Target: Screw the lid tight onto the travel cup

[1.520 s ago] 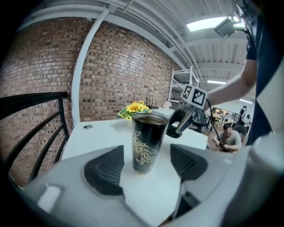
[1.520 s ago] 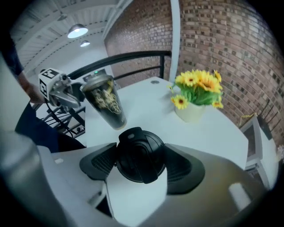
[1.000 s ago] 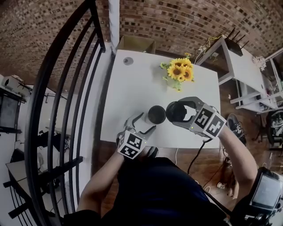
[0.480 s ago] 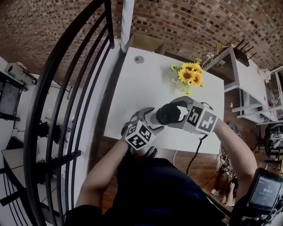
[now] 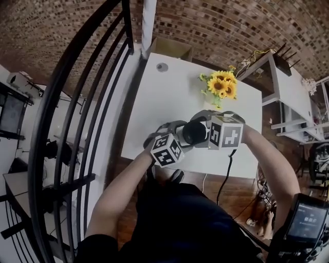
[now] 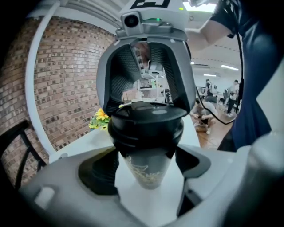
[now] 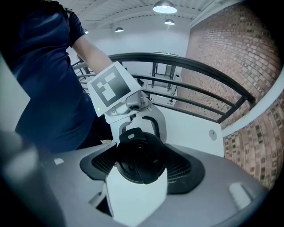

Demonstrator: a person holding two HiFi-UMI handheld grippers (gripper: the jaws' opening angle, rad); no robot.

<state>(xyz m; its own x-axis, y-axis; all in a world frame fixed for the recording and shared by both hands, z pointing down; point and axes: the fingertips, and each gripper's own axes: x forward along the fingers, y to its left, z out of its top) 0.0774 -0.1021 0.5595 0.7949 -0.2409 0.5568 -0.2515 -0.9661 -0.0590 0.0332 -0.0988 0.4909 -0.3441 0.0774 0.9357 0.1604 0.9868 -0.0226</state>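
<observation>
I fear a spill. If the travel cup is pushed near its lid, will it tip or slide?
Probably tip: the travel cup narrows downward under a wider black lid, so it looks top-heavy. Its wall looks smooth, so it may also slip in a light grip.

This is an open-plan office in a brick loft. A white table (image 5: 169, 108) has sunflowers (image 5: 222, 86) at its far right corner, and a brick wall (image 5: 216, 20) rises behind it. To the table's right stands another white desk (image 5: 288, 77), and to its left runs a black railing (image 5: 61, 118). Wood floor (image 5: 247, 190) lies beneath the table. Past it, people (image 6: 202, 119) occupy a long room under ceiling lights (image 7: 164, 6).
</observation>
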